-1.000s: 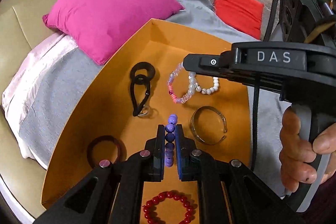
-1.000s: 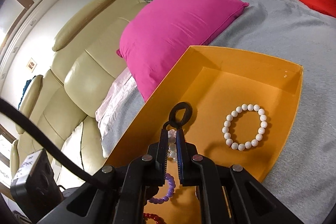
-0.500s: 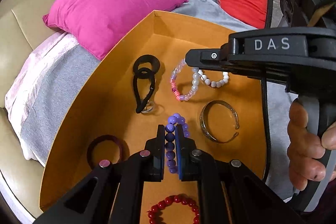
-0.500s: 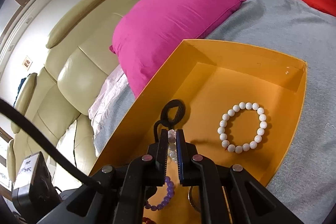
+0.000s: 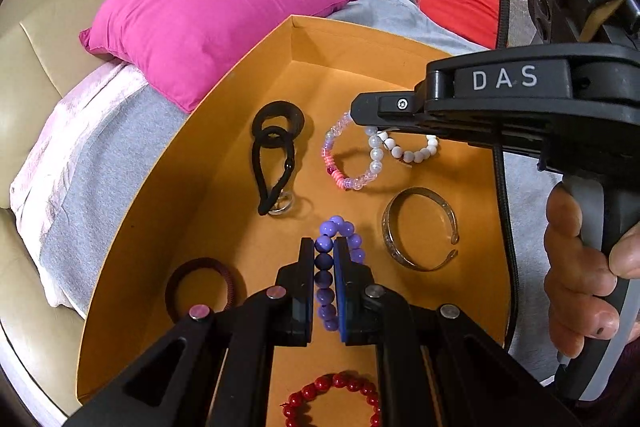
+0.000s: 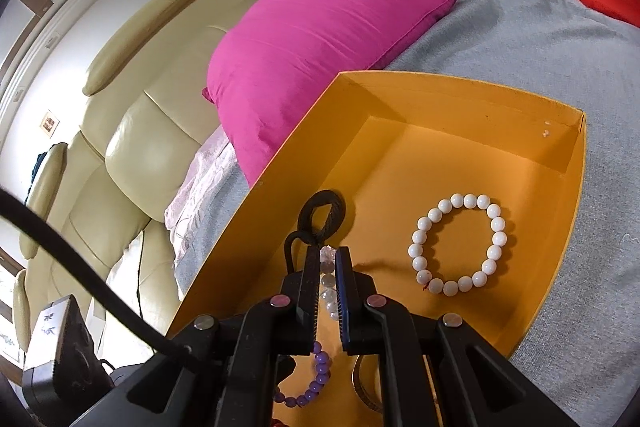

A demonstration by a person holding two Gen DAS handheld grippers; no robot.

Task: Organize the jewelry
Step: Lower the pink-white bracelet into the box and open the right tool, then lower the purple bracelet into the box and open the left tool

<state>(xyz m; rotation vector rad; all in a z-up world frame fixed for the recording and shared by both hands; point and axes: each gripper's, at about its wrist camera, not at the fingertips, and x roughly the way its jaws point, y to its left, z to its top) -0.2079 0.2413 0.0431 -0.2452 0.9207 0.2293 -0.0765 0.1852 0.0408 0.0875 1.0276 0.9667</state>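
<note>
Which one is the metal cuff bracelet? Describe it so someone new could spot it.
Look inside the orange box on the grey blanket. The metal cuff bracelet lies on its floor, to the right of the purple bead bracelet pinched in the left gripper and nearer the camera than the white bead bracelet. It alone is a plain open metal band; the others are beads or cords.

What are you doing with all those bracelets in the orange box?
A person is sorting jewelry in the orange box with a gripper in each hand. The left gripper is shut on the purple bead bracelet. The right gripper is closed around the clear and pink bead bracelet, next to the white bead bracelet. A metal cuff, black hair ties, a dark red hair tie and a red bead bracelet lie loose on the box floor.
</note>
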